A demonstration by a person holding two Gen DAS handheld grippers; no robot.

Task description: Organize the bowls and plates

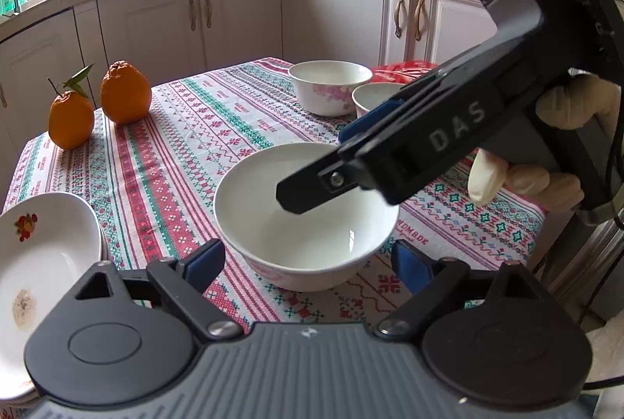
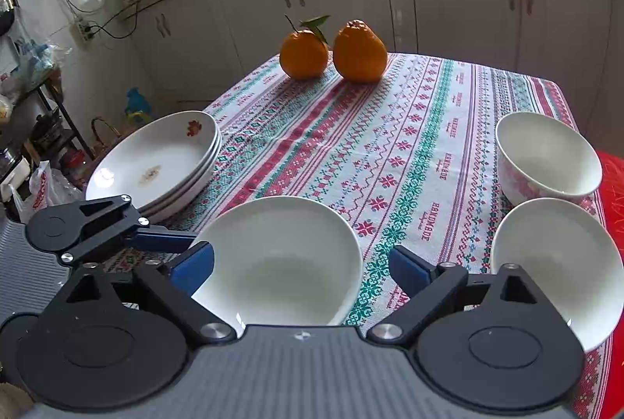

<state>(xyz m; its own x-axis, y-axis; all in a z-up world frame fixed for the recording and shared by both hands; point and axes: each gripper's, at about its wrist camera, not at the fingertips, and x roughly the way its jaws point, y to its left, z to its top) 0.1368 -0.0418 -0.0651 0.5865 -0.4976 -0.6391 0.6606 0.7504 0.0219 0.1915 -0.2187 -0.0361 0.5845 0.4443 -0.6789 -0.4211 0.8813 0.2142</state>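
A white bowl (image 1: 308, 224) with a pink pattern stands on the patterned tablecloth between the fingers of my left gripper (image 1: 308, 265), whose blue pads sit just off its sides, open. My right gripper (image 1: 316, 165) reaches in from the right with one finger over the bowl's hollow, open. In the right wrist view that bowl (image 2: 280, 263) lies between the wide fingers of the right gripper (image 2: 302, 265), and the right pad stands clear of the rim. Two more white bowls (image 2: 546, 158) (image 2: 557, 263) stand to the right. A stack of flowered plates (image 2: 156, 161) (image 1: 43, 255) sits at the left.
Two oranges (image 2: 304, 54) (image 2: 358, 52) stand at the table's far end. Something red (image 2: 612, 193) lies at the right edge behind the bowls. A gloved hand (image 1: 546, 181) holds the right gripper. Kitchen cabinets ring the table (image 2: 390, 146).
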